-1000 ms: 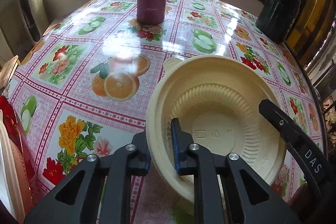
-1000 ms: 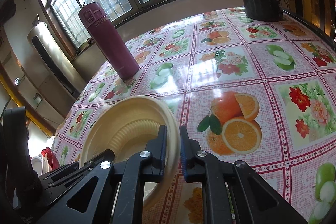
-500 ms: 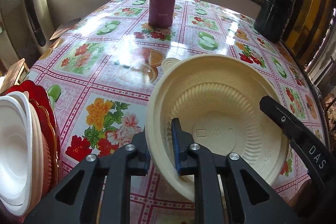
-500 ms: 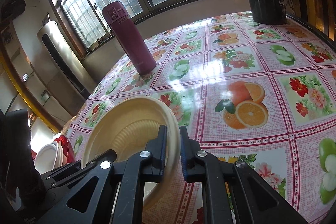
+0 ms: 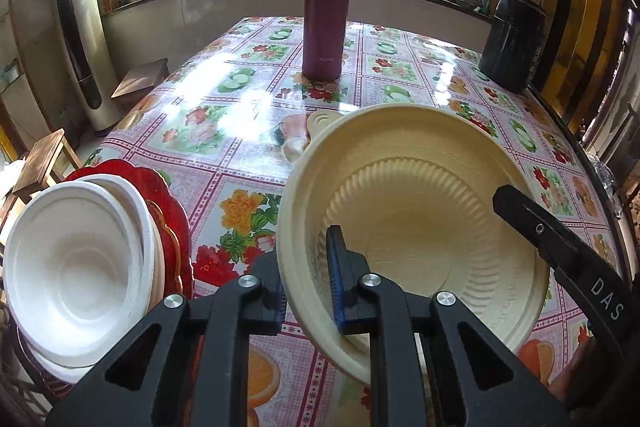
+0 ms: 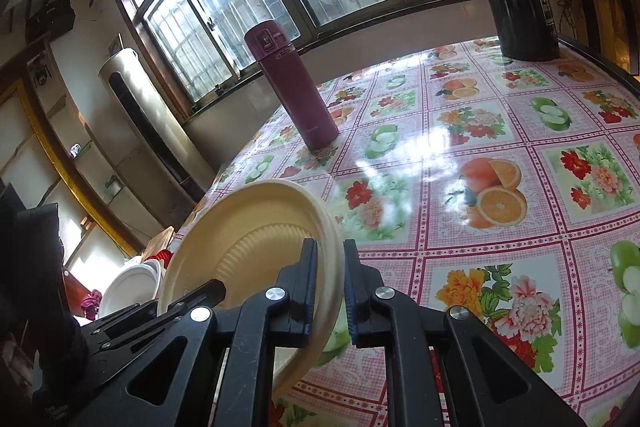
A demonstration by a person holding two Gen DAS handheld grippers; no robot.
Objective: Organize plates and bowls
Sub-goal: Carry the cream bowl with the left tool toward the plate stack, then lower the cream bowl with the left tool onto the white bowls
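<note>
A cream ribbed bowl (image 5: 420,211) hangs tilted above the table, pinched at its rim by both grippers. My left gripper (image 5: 308,267) is shut on the bowl's near-left rim, one blue pad inside and one outside. My right gripper (image 6: 330,267) is shut on the opposite rim of the same cream bowl (image 6: 240,231); its black finger reaches in from the right in the left wrist view. At the lower left a stack of dishes stands on edge: a white bowl (image 5: 76,267) in front, red plates (image 5: 168,211) behind. The white bowl (image 6: 128,287) also shows in the right wrist view.
A maroon flask (image 5: 326,7) stands upright mid-table and a black canister (image 5: 514,43) at the far right corner. The fruit-and-flower tablecloth (image 5: 224,131) covers the table. A tall fan unit (image 5: 76,27) and wooden stools (image 5: 44,163) stand off the left edge.
Both grippers have lifted the cream bowl and drawn back toward the near-left. The stack of white and red dishes has come into the left wrist view.
</note>
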